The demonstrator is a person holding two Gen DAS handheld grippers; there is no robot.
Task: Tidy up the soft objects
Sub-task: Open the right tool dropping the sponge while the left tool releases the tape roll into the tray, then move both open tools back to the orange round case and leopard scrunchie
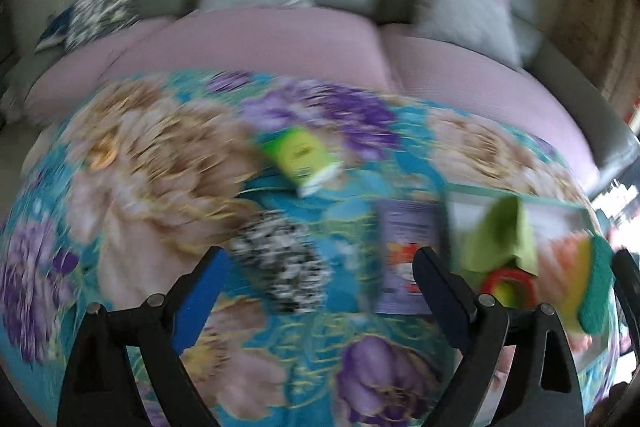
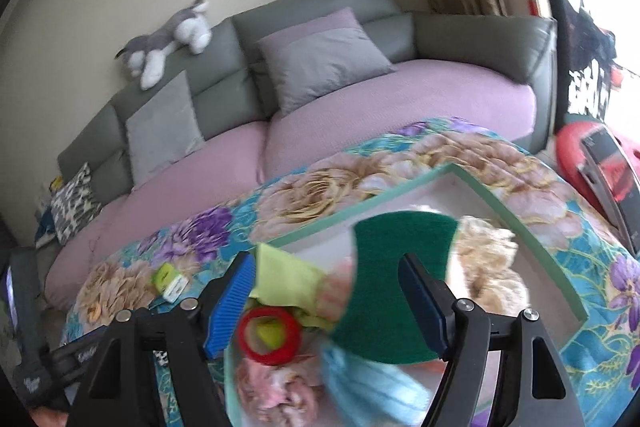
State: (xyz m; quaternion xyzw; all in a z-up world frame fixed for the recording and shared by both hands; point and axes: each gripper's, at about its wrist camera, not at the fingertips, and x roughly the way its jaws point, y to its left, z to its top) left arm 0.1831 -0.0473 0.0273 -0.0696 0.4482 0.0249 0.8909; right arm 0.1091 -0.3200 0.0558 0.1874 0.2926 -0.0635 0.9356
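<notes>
A table draped in a floral cloth [image 1: 168, 163] stands before a grey sofa [image 2: 304, 23] with lilac seat covers. No earlier picture to compare, so we record only the present state.

Left gripper [image 1: 320, 287]: jaws wide apart, nothing between the pads; beneath the gap lies a black-and-white patterned soft piece [image 1: 280, 267] on the cloth, view heavily blurred. Just beyond it a purple printed pack [image 1: 408, 259] and, farther off, a green-and-white packet [image 1: 304, 163].

Right gripper [image 2: 328, 291]: jaws also apart, over the green-rimmed tray [image 2: 404, 187]. A green scouring pad [image 2: 392, 275] lies between the fingers, yet we see no pad pressing on it. Beside it in the tray: a yellow-green cloth [image 2: 280, 275], a red ring [image 2: 269, 335], a light-blue cloth [image 2: 372, 387] and a beige fluffy item [image 2: 488, 267].

Judgement: the tray is mostly filled; we are collecting the leftovers. Next move probably calls for lowering the left jaws around the patterned piece, closing gently, then carrying it to the tray.
</notes>
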